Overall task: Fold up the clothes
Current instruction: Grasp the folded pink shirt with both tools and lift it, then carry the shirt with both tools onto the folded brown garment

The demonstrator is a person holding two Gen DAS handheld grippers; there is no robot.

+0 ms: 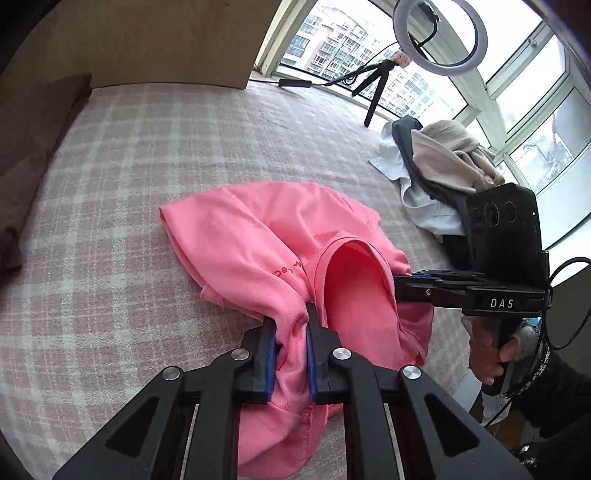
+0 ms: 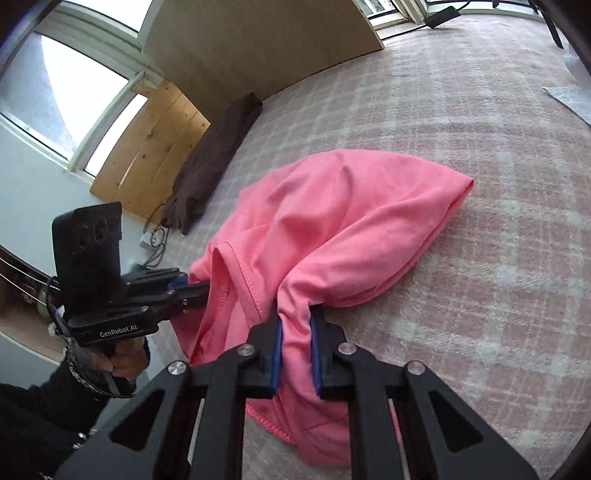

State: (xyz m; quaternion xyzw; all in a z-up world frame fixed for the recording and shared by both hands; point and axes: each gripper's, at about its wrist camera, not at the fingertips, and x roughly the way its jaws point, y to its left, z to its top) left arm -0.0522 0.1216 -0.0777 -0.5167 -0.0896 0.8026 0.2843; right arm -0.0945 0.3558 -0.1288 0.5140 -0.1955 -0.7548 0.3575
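A pink garment [image 1: 258, 243] lies bunched on the checked bed cover, its neckline opening facing me. My left gripper [image 1: 291, 325] is shut on a fold of the pink cloth, blue pads pressing it from both sides. In the right wrist view the pink garment [image 2: 343, 206] spreads away towards the far right, and my right gripper [image 2: 295, 321] is shut on another bunched fold of it. Each view also shows the other gripper pinching the cloth beside the neckline: the right gripper [image 1: 406, 280] from the right, the left gripper [image 2: 199, 288] from the left.
A pile of beige, dark and white clothes [image 1: 436, 173] sits at the bed's far right near the window. A ring light on a tripod [image 1: 436, 33] stands behind it. A brown cloth [image 2: 210, 162] lies along the bed's edge by a wooden board [image 2: 155, 144]. The checked bed cover [image 1: 166, 140] stretches ahead.
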